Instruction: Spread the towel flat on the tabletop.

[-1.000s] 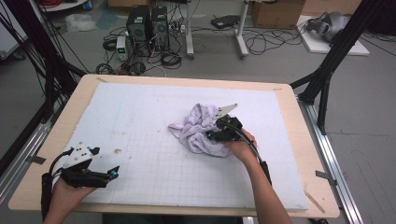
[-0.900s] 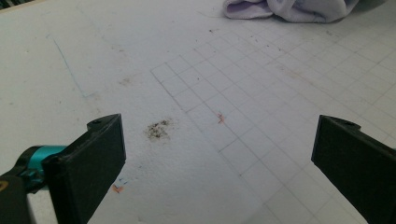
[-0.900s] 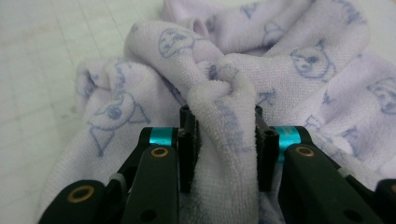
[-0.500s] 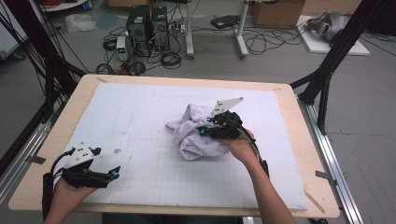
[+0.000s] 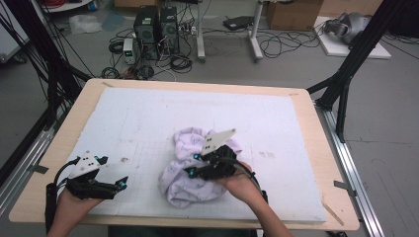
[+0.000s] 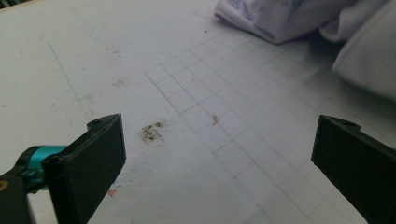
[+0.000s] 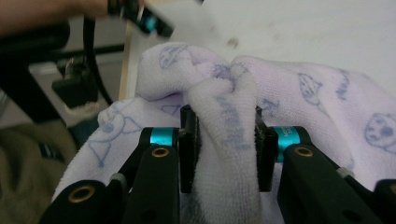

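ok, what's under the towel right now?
The lilac towel lies bunched on the white gridded mat, with one fold pinched in the right gripper. Whatever sits beneath the heap is covered.

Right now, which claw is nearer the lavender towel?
Right. The right claw is clamped on a fold of the towel; the left claw sits open on the mat, apart from it.

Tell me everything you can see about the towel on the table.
The towel is pale lilac terry cloth printed with small blue-violet cartoon figures. It lies crumpled in a loose heap on the white gridded mat, toward the near edge, right of centre. The right gripper has its jaws clamped on a bunched fold of it, lifting that part slightly. The left gripper stands open beside it, not touching.
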### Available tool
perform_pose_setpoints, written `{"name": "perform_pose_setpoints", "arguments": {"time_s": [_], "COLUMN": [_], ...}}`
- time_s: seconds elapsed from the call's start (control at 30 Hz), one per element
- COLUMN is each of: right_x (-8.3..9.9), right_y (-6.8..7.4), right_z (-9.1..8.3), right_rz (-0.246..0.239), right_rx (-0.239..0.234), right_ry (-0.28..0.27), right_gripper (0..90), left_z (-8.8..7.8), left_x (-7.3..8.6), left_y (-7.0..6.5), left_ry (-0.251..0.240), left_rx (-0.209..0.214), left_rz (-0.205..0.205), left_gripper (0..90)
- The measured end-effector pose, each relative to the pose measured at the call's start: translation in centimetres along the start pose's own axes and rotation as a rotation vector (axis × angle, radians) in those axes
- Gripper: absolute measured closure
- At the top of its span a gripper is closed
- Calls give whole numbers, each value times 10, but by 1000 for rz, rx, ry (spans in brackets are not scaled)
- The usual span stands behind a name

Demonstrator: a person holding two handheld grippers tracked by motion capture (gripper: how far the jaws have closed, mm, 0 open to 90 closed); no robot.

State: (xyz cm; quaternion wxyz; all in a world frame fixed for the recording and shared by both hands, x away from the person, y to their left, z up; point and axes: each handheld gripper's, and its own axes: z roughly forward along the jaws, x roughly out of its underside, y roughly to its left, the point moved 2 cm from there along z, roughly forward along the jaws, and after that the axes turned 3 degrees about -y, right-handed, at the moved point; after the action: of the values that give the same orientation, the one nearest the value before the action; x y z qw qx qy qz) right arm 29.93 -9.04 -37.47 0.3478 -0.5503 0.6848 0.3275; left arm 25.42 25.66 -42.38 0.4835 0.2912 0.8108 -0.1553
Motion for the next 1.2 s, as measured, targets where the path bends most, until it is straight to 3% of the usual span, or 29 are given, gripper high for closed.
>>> {"name": "perform_pose_setpoints", "arguments": {"time_s": [0.1,0.2,0.33,0.4,0.43,0.53,0.63,0.73,0.8,0.9,0.93,0.97,1.07,1.13,1.2], "right_x": [19,26,26,27,27,34,46,56,63,67,69,72,75,75,76], "right_y": [7,11,15,9,9,-1,-12,-19,-22,-24,-23,-22,-20,-19,-16], "right_z": [14,14,-7,-30,-30,-41,-39,-33,-26,-15,-10,-2,2,-2,-9], "right_rz": [15,31,57,74,74,85,71,78,93,89,79,59,49,34,23], "right_rx": [-36,-47,-58,-3,-3,60,158,191,191,184,173,166,148,133,126], "right_ry": [49,64,-14,-71,-71,-85,-41,-12,-18,15,34,89,95,86,77], "right_gripper": [625,525,398,380,380,411,429,445,447,504,542,618,690,802,854], "left_z": [1,3,6,9,10,15,22,30,36,50,54,58,72,78,81], "left_x": [-1,-2,-4,-7,-8,-12,-19,-26,-31,-39,-40,-43,-49,-51,-53], "left_y": [-1,-3,-7,-10,-11,-14,-18,-24,-29,-38,-40,-43,-52,-58,-63], "left_ry": [0,0,-1,-6,-9,-15,-12,-20,-23,-23,-19,-19,-9,0,4], "left_rx": [5,25,41,54,59,88,119,149,179,229,238,253,292,302,318], "left_rz": [1,8,16,18,16,20,30,46,57,69,75,78,90,107,115], "left_gripper": [35,70,75,78,78,100,146,240,268,313,328,353,381,445,474]}}
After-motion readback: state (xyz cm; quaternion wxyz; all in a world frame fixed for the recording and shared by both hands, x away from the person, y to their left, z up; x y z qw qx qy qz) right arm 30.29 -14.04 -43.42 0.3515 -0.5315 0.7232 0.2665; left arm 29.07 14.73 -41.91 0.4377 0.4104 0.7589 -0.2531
